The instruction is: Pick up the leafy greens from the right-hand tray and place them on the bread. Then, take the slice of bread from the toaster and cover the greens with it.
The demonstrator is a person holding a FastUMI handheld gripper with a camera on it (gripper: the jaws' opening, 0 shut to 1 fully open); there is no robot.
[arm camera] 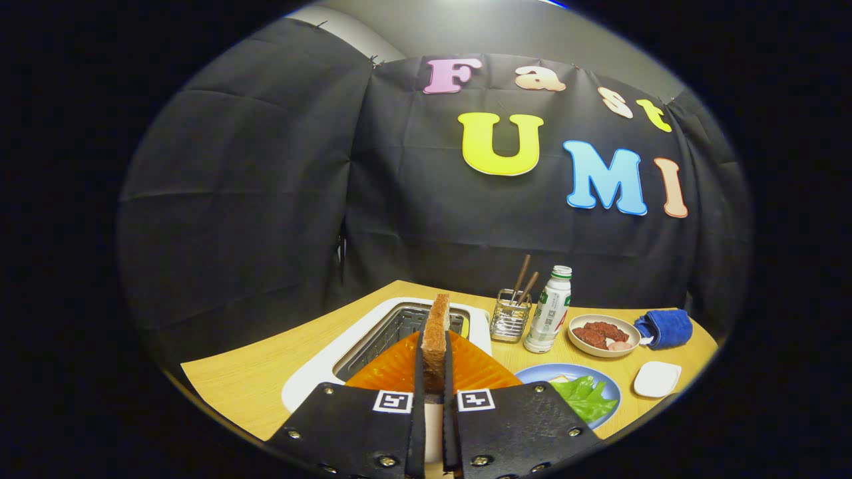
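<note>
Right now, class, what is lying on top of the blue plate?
Leafy greens lie on the blue plate, with a pale edge beside them. Whether bread sits under them is hidden. The hand-held gripper is shut on the toast slice.

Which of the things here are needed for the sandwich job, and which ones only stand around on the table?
For the job:
- slice of bread, upright, gripped between the gripper fingers
- toaster behind it
- leafy greens on the blue plate

Just standing around:
- bottle
- wire holder with sticks
- bowl of red food
- blue cloth
- small white dish
</note>
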